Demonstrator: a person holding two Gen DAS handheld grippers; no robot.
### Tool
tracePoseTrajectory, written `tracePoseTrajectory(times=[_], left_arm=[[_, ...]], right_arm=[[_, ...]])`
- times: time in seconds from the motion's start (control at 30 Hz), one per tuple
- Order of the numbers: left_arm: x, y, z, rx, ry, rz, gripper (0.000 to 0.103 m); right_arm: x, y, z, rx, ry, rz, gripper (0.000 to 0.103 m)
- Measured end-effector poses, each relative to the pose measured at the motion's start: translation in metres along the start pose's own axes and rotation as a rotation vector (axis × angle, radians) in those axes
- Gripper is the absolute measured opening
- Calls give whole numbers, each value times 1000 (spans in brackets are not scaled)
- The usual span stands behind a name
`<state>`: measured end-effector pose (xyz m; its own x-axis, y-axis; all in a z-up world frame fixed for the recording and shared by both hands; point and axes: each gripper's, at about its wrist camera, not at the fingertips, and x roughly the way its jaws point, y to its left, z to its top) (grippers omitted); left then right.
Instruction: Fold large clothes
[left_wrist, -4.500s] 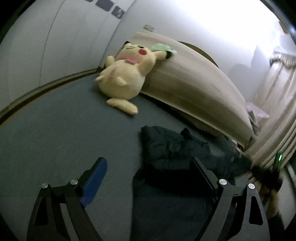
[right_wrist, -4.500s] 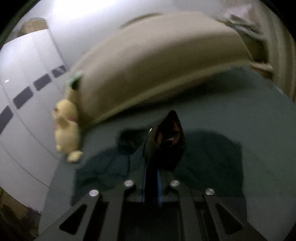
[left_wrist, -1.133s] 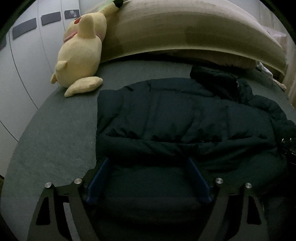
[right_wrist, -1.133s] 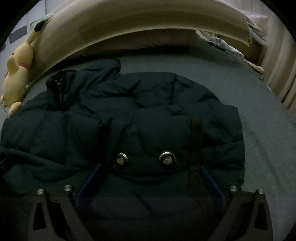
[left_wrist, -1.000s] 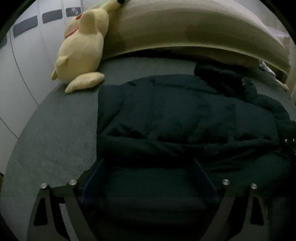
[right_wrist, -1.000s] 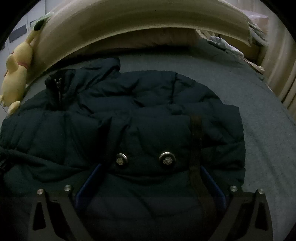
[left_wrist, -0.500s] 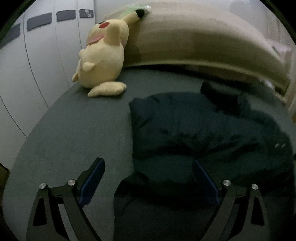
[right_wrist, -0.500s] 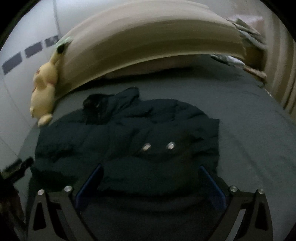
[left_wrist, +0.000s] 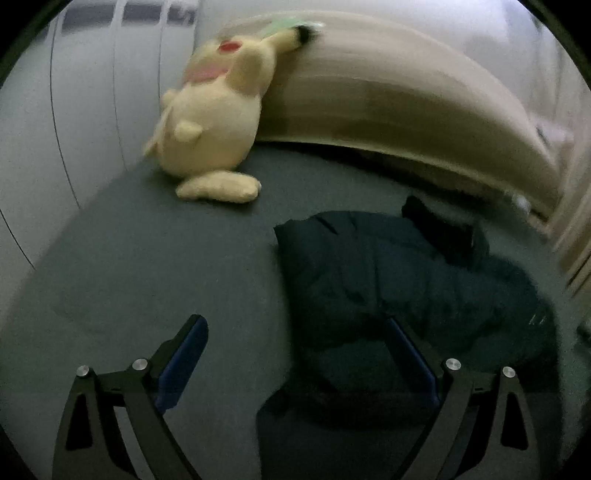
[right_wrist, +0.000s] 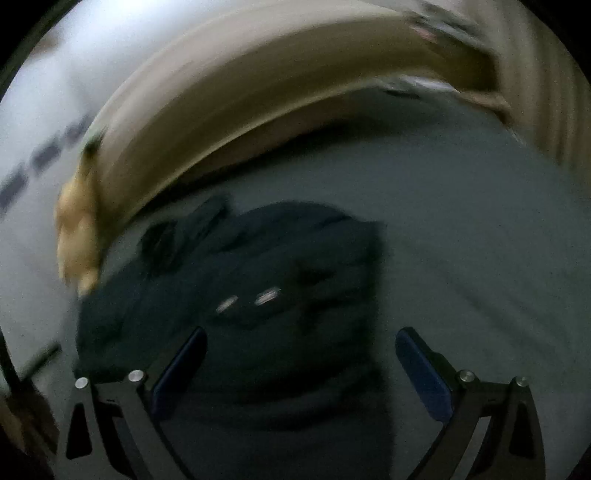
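A dark puffer jacket (left_wrist: 399, 280) lies folded into a compact block on the grey bed (left_wrist: 147, 266), its hood (left_wrist: 439, 229) toward the headboard. In the right wrist view the same jacket (right_wrist: 258, 273) shows two metal snaps (right_wrist: 266, 297) on top. My left gripper (left_wrist: 295, 354) is open above the bed, its right finger (left_wrist: 410, 358) over the jacket's near edge, its left finger over bare sheet. My right gripper (right_wrist: 299, 362) is open too, hanging above the jacket's near part with nothing between its blue pads. That view is motion-blurred.
A yellow plush toy (left_wrist: 210, 125) leans against the beige headboard (left_wrist: 388, 96) at the far left of the bed. White wardrobe doors (left_wrist: 74, 96) stand to the left. Curtains (right_wrist: 546, 92) and loose items sit at the far right. Bare sheet (right_wrist: 480, 236) lies right of the jacket.
Both grippers have drawn back and risen from the jacket, which now looks smaller and farther off. The left gripper has swung left over bare sheet. The jacket stays flat and folded.
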<state>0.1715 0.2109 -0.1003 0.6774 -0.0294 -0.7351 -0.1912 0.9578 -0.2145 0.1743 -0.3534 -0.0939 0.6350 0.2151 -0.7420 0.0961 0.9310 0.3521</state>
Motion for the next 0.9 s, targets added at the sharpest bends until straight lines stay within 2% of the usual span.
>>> tracePoseTrajectory(times=[0.07, 0.17, 0.23, 0.37, 0.53, 0.57, 0.6, 0.63, 0.67, 0.7, 0.73, 0.83, 0.87, 0.9], left_arm=[[24, 16, 10, -84, 79, -98, 96], [49, 20, 10, -128, 143, -126, 96], [59, 18, 10, -130, 165, -138, 96], [66, 12, 15, -128, 154, -188, 96], [86, 4, 22, -114, 189, -158, 96], [88, 2, 23, -113, 190, -150, 94], [87, 1, 23, -105, 188, -142, 61], [92, -4, 24, -82, 208, -158, 29], [91, -9, 25, -79, 208, -148, 26], [86, -15, 27, -59, 182, -127, 16], [77, -20, 28, -39, 147, -103, 13], [57, -22, 23, -40, 63, -83, 13], [63, -24, 17, -34, 73, -62, 13], [69, -22, 12, -28, 92, -42, 13]], right_arm=[[14, -34, 7, 137, 66, 67, 103], [42, -63, 13, 235, 142, 119, 103], [55, -69, 14, 257, 164, 161, 103], [66, -63, 25, 232, 164, 233, 103], [93, -53, 43, 227, 180, 191, 103], [93, -48, 46, 216, 182, 189, 91], [97, -40, 49, 175, 199, 178, 51], [101, -29, 52, 127, 234, 157, 42], [102, -18, 54, 80, 235, 125, 33], [97, -5, 58, 16, 221, 100, 21], [86, 8, 62, -39, 187, 83, 17], [49, 33, 64, -175, 54, 37, 14], [50, 34, 63, -199, 46, 11, 14], [64, 28, 60, -204, 78, -36, 14]])
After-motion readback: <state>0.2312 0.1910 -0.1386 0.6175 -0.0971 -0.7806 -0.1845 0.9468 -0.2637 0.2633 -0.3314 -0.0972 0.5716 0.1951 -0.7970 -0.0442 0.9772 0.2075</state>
